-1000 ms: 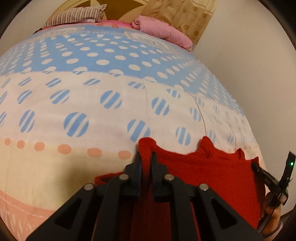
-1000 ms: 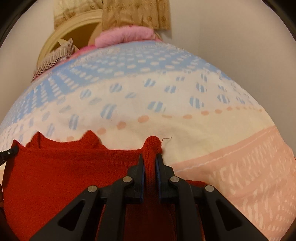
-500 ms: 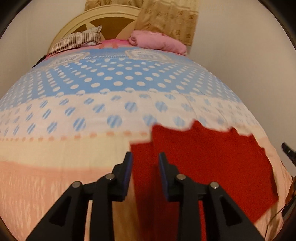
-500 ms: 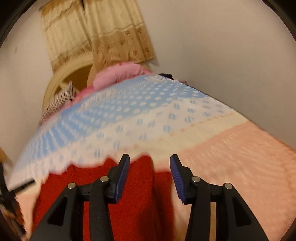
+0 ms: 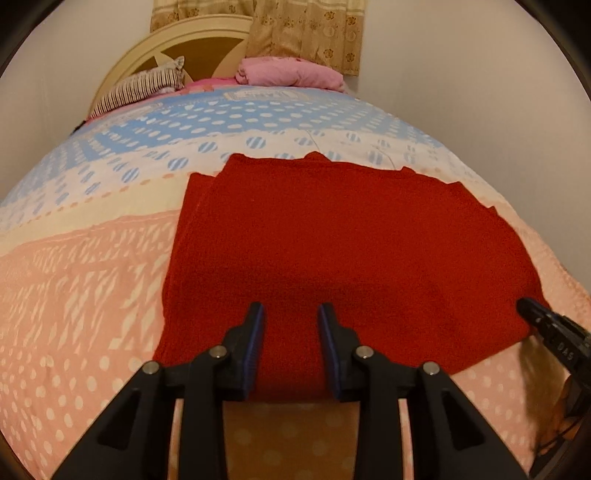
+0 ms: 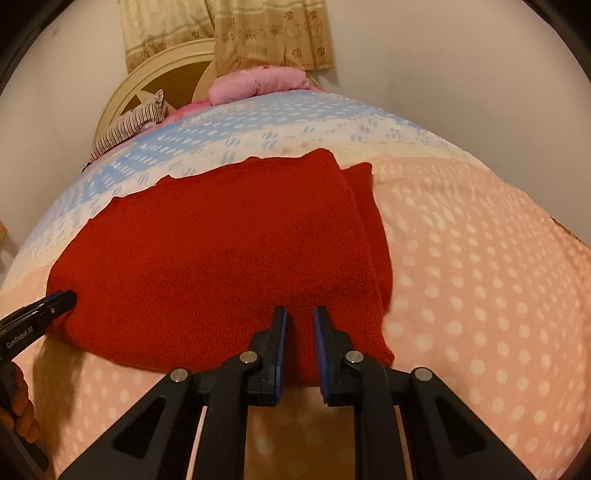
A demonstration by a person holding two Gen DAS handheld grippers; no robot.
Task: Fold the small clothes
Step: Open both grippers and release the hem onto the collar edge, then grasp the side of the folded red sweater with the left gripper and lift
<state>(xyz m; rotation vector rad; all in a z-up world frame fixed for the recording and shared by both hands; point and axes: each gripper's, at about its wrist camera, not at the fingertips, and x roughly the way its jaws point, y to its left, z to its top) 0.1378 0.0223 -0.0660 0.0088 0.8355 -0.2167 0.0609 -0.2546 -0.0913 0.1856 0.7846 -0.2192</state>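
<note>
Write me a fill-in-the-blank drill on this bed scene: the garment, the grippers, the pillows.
1. The folded garment lying on the bedspread is ____ in colour.
2. Neither the left gripper nor the right gripper grips the garment; the jaws of both stand ____.
3. The pillow under the curtain is ____.
4. The other pillow, by the headboard, has a ____ pattern.

Missing words: red; open; pink; striped

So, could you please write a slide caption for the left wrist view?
Left gripper open above the near edge of the folded red garment lying on the dotted bedspread.
</note>
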